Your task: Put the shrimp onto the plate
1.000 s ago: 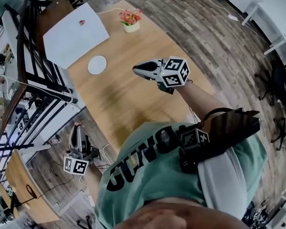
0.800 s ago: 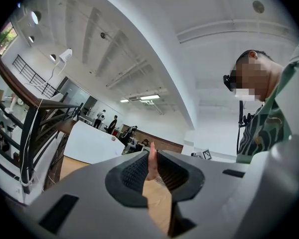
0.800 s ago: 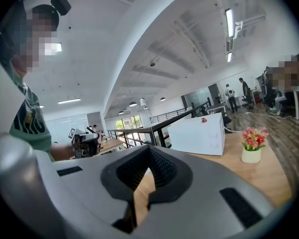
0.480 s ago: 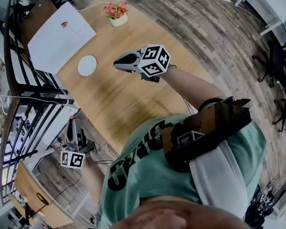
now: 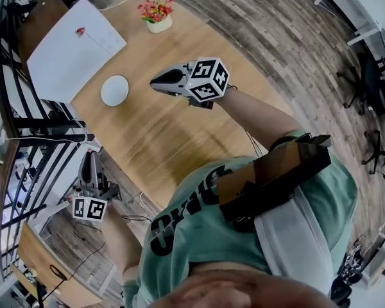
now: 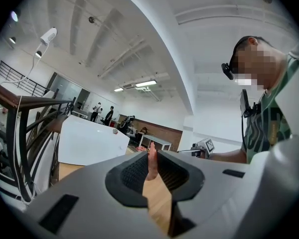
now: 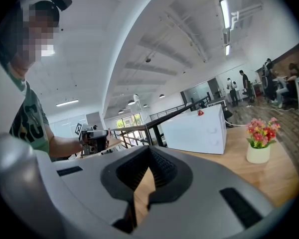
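A pink shrimp (image 6: 152, 164) stands upright between the dark pads of my left gripper (image 6: 150, 152), which is shut on it. In the head view that left gripper (image 5: 88, 159) hangs beside the wooden table's (image 5: 160, 133) left edge, over the floor. The white plate (image 5: 114, 90) lies on the table to the left of my right gripper (image 5: 154, 82), which hovers above the tabletop. In the right gripper view its pads (image 7: 159, 166) meet at the tips with nothing between them. The held shrimp does not show in the head view.
A white box (image 5: 70, 43) with a small red object (image 5: 81, 31) on top stands at the table's far left. A pot of flowers (image 5: 155, 13) sits at the far edge. Black metal railings (image 5: 25, 133) run along the left side.
My right gripper has moved left over the table, closer to the plate. The left gripper has shifted forward along the table's side, the shrimp still in it.
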The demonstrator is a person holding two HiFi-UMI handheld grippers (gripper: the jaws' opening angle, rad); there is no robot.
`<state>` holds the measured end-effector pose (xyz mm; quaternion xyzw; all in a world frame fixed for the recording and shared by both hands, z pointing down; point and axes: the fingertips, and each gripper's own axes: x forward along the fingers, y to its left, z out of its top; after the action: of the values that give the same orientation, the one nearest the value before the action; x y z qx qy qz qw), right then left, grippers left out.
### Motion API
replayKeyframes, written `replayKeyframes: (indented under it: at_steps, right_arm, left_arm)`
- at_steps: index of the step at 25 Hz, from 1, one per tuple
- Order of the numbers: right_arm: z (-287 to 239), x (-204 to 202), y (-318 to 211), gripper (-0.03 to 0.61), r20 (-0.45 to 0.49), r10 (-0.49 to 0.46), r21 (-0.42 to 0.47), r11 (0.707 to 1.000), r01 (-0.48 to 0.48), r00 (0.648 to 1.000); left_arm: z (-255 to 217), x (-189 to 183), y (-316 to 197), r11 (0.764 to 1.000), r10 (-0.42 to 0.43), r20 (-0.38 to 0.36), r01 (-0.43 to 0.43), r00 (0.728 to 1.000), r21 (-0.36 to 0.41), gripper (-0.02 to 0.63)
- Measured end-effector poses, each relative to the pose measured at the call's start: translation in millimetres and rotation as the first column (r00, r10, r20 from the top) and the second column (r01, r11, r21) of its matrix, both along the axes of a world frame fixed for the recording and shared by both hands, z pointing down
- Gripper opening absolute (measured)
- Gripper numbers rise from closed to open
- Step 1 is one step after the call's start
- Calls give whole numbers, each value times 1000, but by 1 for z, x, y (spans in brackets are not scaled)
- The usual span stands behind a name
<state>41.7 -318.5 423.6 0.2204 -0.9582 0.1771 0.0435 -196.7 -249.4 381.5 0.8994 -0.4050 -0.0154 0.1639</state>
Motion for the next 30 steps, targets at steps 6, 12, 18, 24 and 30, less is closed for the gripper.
replayKeyframes:
  at_steps: [6,12,18,24,30]
  right_arm:
    - [6,-6,-41,6,23,-25,12,1000,25,999]
    - [30,-31,-95,6,14,-36,59,998,35,999]
    - [63,-65,-141,6,-16,-89,88,992,90,996]
    - [98,-80,-171,6,-25,-112,114,987,114,993]
    - [124,-92,-184,6,-24,-134,137,981,136,991]
  left_arm:
    - [26,6,-54,999,21,30,-21,999,-29,60]
    - [70,0,-126,997,60,67,-56,996,-58,60]
    - [131,-9,-191,991,64,53,-57,997,-121,60]
    - [174,1,-241,986,119,89,-108,989,-125,60]
    - [216,-3,-257,985,118,115,-101,986,-140,60]
